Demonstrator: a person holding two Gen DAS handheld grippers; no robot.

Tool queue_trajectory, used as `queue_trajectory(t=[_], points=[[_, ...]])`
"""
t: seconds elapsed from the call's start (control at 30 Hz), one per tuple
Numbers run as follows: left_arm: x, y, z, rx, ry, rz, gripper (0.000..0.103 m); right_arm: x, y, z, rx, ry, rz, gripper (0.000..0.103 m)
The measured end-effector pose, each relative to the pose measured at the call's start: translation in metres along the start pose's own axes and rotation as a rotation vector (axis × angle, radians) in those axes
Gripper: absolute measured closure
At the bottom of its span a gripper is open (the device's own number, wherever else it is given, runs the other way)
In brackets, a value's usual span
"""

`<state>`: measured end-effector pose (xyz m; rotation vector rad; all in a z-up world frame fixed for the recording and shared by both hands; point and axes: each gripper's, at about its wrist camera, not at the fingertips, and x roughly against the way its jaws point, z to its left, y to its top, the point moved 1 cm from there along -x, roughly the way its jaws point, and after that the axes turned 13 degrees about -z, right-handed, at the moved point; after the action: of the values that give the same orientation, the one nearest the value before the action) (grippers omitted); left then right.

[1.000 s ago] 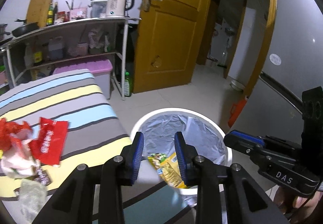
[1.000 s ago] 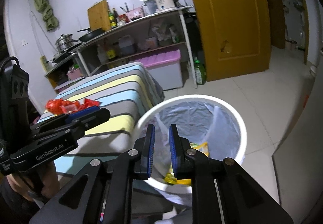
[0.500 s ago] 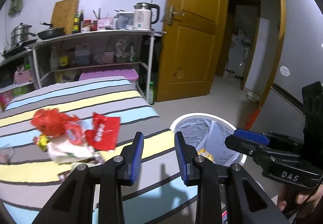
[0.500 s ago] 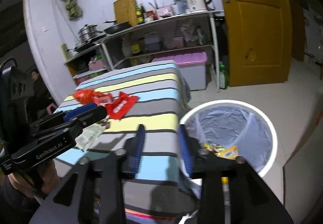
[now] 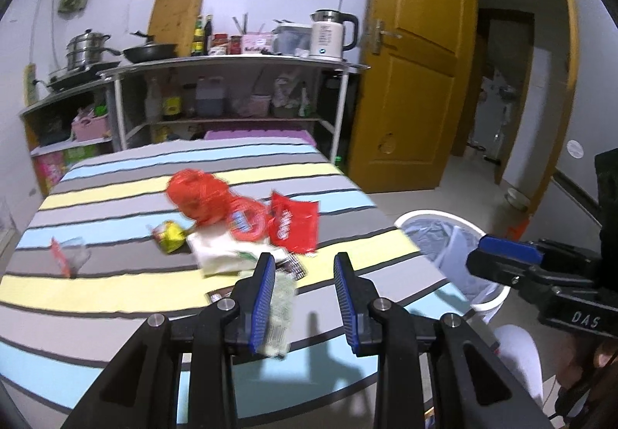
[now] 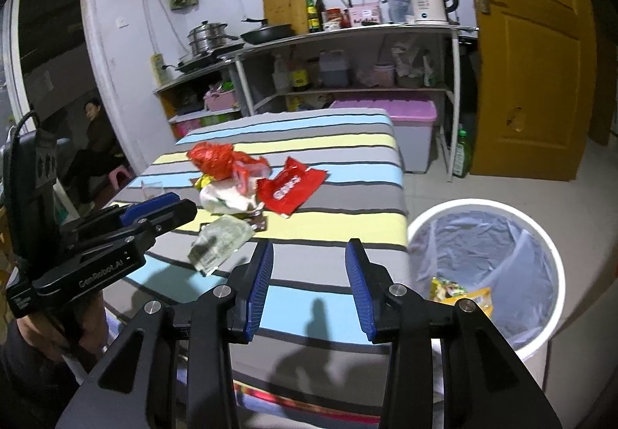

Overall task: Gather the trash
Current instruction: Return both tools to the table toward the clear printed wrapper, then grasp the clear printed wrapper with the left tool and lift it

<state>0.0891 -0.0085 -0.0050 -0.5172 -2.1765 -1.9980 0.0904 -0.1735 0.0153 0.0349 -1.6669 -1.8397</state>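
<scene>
Trash lies on the striped table (image 5: 116,197): a red plastic bag (image 5: 199,199), a red wrapper (image 5: 293,226), a yellow-green wrapper (image 5: 170,236), a white packet (image 5: 220,255) and a pale clear wrapper (image 6: 220,241). My left gripper (image 5: 305,297) hovers open over the table's near edge, with nothing between its fingers. My right gripper (image 6: 309,286) is open and empty too, just left of the white lined bin (image 6: 483,203). A yellow snack bag (image 6: 461,294) lies inside the bin. Each gripper shows in the other's view, the left gripper (image 6: 154,212) and the right gripper (image 5: 506,255).
Behind the table stand metal shelves (image 5: 231,62) with a kettle, pans and bottles. A purple-lidded box (image 6: 386,108) and a green bottle (image 6: 463,155) sit on the floor by the yellow door (image 6: 533,62). A person (image 6: 96,135) sits in the left doorway.
Both views have swung from over the bin to the left, toward the table and its trash. The right gripper's jaws have opened wider. The left gripper's gap looks the same.
</scene>
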Motion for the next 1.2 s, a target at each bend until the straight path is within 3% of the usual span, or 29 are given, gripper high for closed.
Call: queue_trajectory(t=[0.23, 0.37, 0.57, 0.73, 1.07, 1.2], points=[[-0.002, -0.013, 0.023, 0.012, 0.038, 0.034, 0.071, -0.01, -0.002, 0.011, 0.023, 0.023, 0.03, 0.063], [-0.007, -0.019, 0.027, 0.019, 0.035, 0.044, 0.062, -0.013, -0.003, 0.012, 0.024, 0.026, 0.04, 0.063], [-0.025, -0.03, 0.027, 0.021, 0.018, 0.092, 0.062, -0.02, -0.006, 0.013, 0.025, 0.031, 0.059, 0.063], [-0.041, -0.037, 0.02, -0.006, 0.012, 0.133, 0.061, -0.024, -0.006, 0.013, 0.024, 0.037, 0.067, 0.063], [-0.057, -0.045, 0.008, -0.099, 0.073, 0.19, 0.061, -0.032, -0.01, 0.012, 0.011, 0.037, 0.081, 0.063], [-0.056, -0.046, 0.007, -0.111, 0.077, 0.186, 0.071, -0.034, -0.01, 0.013, 0.012, 0.041, 0.086, 0.063]])
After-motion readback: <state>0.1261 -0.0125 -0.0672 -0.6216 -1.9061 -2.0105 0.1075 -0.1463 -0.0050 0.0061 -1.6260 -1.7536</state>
